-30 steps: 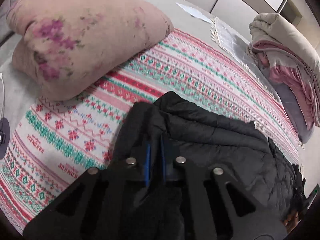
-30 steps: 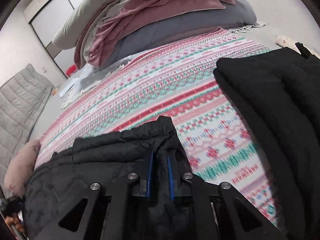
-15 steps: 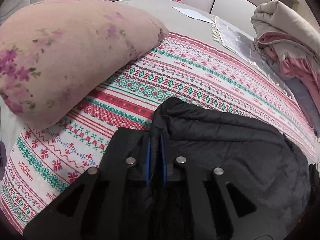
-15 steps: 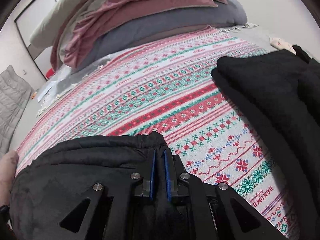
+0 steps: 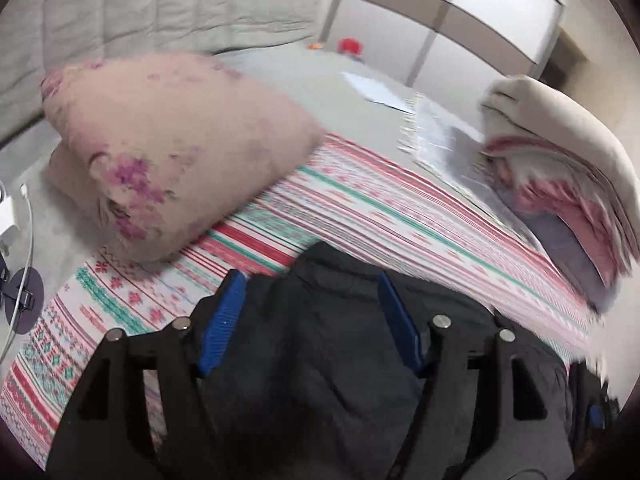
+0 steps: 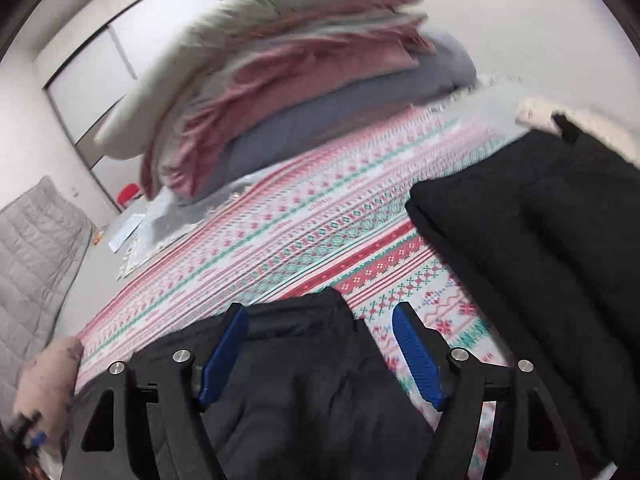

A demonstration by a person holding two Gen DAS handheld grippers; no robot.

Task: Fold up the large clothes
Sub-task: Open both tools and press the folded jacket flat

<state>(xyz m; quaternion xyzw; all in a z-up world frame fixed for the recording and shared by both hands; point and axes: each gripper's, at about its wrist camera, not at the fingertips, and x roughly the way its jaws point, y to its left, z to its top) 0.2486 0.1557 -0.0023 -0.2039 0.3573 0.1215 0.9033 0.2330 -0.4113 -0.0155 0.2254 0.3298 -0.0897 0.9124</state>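
Note:
A black quilted jacket (image 5: 320, 352) lies on the patterned red, green and white blanket (image 5: 360, 208). My left gripper (image 5: 312, 288) is open, its blue pads (image 5: 222, 320) spread either side of the jacket's near corner, gripping nothing. In the right wrist view the same jacket (image 6: 296, 380) lies under my right gripper (image 6: 320, 320), which is open with its blue pads (image 6: 416, 356) apart above the jacket's other corner. A second folded black garment (image 6: 540, 232) lies on the blanket (image 6: 304, 232) to the right.
A pink floral pillow (image 5: 160, 160) sits at the left. A stack of folded bedding (image 6: 288, 92) stands at the blanket's far edge, also in the left wrist view (image 5: 560, 160). A charger cable (image 5: 24, 240) lies at the far left. Closet doors (image 5: 460, 20) stand behind.
Both grippers were shut on the jacket's corners and have opened, letting go. The jacket now lies on the blanket. Both cameras have lifted and tilted up.

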